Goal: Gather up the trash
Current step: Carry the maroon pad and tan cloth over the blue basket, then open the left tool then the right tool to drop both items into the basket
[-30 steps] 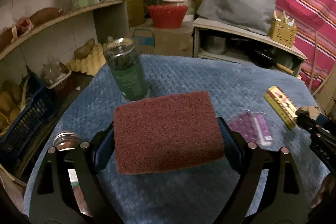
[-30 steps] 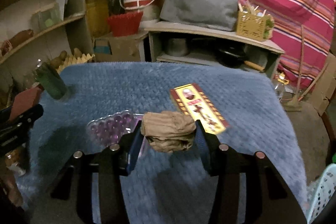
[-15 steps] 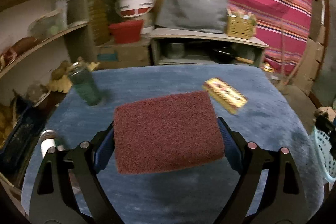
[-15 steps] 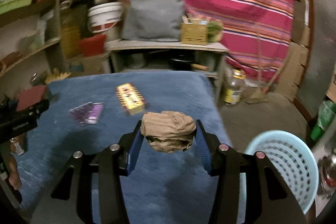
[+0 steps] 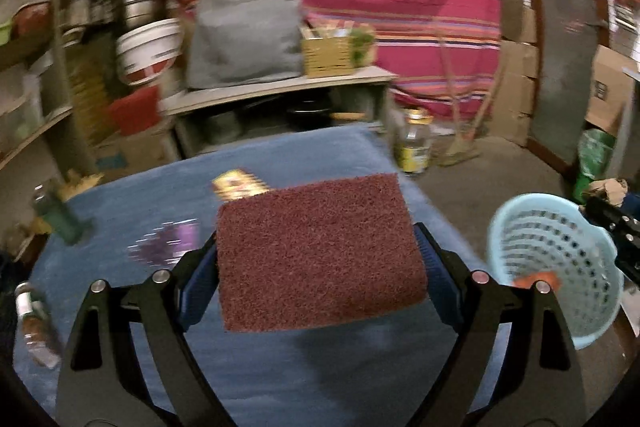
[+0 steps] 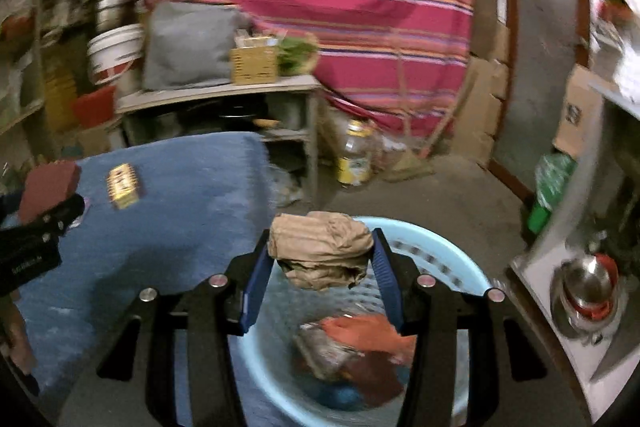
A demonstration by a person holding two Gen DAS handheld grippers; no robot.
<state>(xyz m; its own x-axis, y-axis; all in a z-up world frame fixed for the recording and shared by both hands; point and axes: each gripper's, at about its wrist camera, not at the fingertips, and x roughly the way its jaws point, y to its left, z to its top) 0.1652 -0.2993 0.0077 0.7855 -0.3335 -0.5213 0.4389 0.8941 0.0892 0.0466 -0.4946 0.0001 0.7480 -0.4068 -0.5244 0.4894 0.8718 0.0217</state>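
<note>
Maroon abrasive scouring pad [image 5: 320, 251] is clamped flat between the blue pads of the left hand-held gripper [image 5: 320, 259], held above the blue-covered table [image 5: 320, 379]. Crumpled brown paper wad [image 6: 320, 247] is gripped between the blue pads of the right hand-held gripper [image 6: 320, 267], directly over the light blue perforated basket [image 6: 452, 263], which stands on the floor just beside the table edge. Orange and dark scraps [image 6: 360, 343] are seen lying inside the basket; detail is blurred. On the table a yellow printed packet [image 5: 240, 183] and a purple blister sheet [image 5: 168, 247] are noted, well apart from the basket. A green jar [image 5: 56, 211] stands near the far left table edge, and a small capped bottle [image 5: 32, 327] lies at the near left. From the left wrist view the basket [image 5: 560, 267] is seen to the right of the pad.
</note>
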